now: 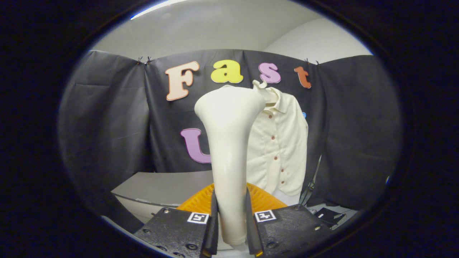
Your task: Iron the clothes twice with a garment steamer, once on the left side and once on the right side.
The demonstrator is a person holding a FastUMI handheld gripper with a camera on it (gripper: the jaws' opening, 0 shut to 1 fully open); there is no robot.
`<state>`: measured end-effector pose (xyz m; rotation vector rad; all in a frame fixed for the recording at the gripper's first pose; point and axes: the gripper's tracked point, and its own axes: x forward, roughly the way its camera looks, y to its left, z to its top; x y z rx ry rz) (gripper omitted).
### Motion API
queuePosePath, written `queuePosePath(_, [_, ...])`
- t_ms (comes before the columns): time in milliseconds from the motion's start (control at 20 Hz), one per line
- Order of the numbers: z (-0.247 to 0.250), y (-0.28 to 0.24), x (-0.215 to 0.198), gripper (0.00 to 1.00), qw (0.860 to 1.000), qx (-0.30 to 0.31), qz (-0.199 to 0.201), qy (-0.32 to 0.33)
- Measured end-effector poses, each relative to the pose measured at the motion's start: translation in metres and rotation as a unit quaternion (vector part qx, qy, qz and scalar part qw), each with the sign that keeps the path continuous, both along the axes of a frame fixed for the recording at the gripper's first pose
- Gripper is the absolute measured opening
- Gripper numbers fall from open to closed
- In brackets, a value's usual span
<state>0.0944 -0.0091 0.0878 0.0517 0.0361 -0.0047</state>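
The claw is clamped on the garment steamer's handle, head upright at frame centre. The shirt hangs just beyond, right of centre. It should bring the head flat against one side and stroke evenly downward.

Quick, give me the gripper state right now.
Gripper: jaws closed on the steamer, one pressing each side of its handle, head raised in front of the hanging shirt.
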Motion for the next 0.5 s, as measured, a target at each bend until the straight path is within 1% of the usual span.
queuePosePath(250, [0.012, 0.007, -0.004, 0.32, 1.0, -0.006, 0.005, -0.017])
queuePosePath(500, [0.008, 0.012, -0.013, 0.33, 1.0, -0.002, 0.004, -0.024])
